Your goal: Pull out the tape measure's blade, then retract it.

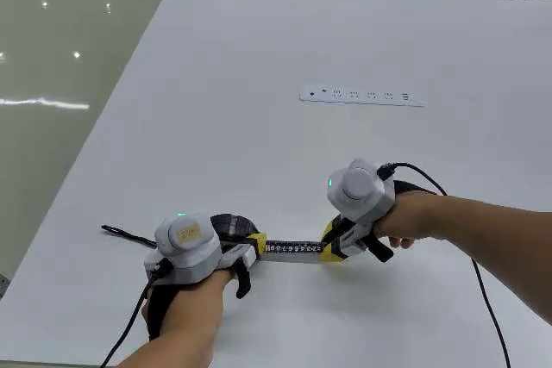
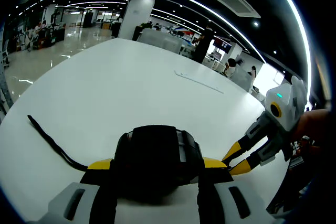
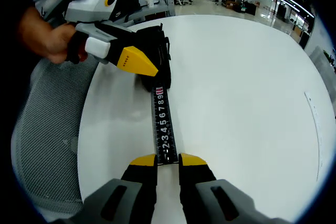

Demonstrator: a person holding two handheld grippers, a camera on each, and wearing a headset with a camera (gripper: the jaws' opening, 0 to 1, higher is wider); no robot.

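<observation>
Tape measure is down near the front edge of the white table, and my left gripper is clamped around its black case. In the left gripper view the case sits right between the two yellow-tipped fingers. There's one on each side and both are touching it, so that's a solid grip.

A short stretch of blade is out, running straight from the case to my right gripper. From the right gripper view I can read the numbers 2 through 9 on the blade. Its free end sits in the narrow gap between the yellow fingertips, which are closed in on it. Can't tell whether the blade touches the table or floats just above it.

A thin black strap trails off to the left of the tape measure and lies flat on the table. Farther back, well apart from both grippers, a white power strip lies on the tabletop. A black cable comes off the right gripper and loops over my forearm. The two grippers point at each other across that bit of blade.
</observation>
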